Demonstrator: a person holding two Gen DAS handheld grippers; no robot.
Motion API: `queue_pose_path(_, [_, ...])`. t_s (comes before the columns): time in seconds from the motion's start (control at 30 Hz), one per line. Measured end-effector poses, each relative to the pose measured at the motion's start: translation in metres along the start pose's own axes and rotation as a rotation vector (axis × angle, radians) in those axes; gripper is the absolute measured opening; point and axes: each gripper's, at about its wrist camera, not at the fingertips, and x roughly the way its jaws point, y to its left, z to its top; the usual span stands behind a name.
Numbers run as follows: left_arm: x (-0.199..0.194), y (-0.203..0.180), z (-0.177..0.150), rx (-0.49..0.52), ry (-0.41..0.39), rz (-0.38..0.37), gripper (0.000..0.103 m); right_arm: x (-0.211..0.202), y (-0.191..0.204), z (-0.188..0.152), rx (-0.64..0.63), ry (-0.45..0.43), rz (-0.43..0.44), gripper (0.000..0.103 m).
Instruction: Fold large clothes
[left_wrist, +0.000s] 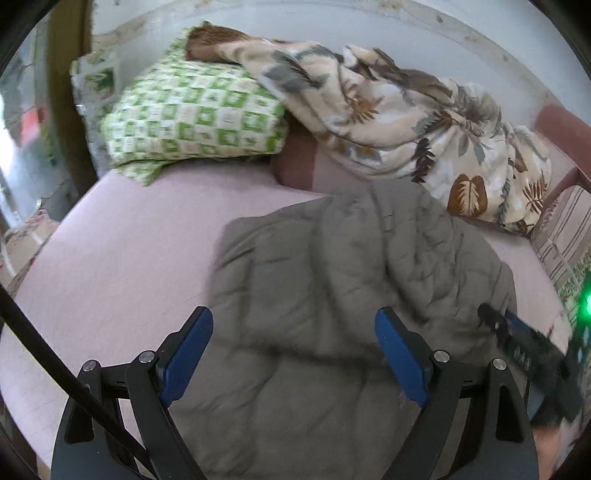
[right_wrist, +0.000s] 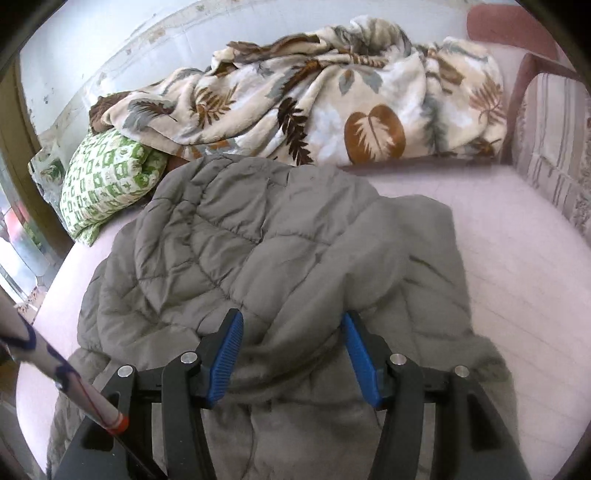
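Though bunched, jacket (right_wrist: 280, 236) between spread jaws.

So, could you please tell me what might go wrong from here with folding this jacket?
1. Both the left gripper and the right gripper are open over the puffy grey jacket, so a shallow pinch may slip off.
2. The leaf-print blanket lies against the jacket's far edge and could get caught in a fold.
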Motion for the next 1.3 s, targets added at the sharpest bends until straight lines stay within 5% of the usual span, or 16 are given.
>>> queue_pose_path(0.1, [0.035,-0.021,0.021,0.003,0.047,0.013,0.089,-0.001,0.003,0.005,-0.034,-0.049,-0.048,0.06])
queue_pose_path(0.3, [0.101,-0.038,0.032,0.062,0.111,0.158,0.084,0.001,-0.006,0.01,-0.021,-0.105,-0.114,0.06])
queue_pose_path(0.5, [0.138,-0.023,0.016,0.007,0.163,0.165,0.086,0.036,-0.02,0.002,-0.013,0.026,-0.081,0.06])
queue_pose_path(0.67, [0.137,-0.035,0.014,0.093,0.152,0.217,0.084,0.05,-0.03,-0.001,0.005,0.082,-0.068,0.06])
queue_pose_path(0.87, [0.09,-0.049,0.021,0.191,0.1,0.201,0.077,0.05,-0.018,-0.005,-0.05,0.104,-0.121,0.061])
queue_pose_path(1.0, [0.107,-0.054,-0.003,0.25,0.171,0.257,0.077,0.048,-0.011,-0.006,-0.091,0.155,-0.126,0.061])
queue_pose_path(1.17, [0.108,-0.057,-0.029,0.285,0.133,0.3,0.077,0.04,-0.004,-0.021,-0.168,0.201,-0.144,0.061])
queue_pose_path(1.3, [0.087,-0.052,-0.012,0.227,0.165,0.222,0.07,0.029,-0.01,-0.023,-0.181,0.19,-0.114,0.061])
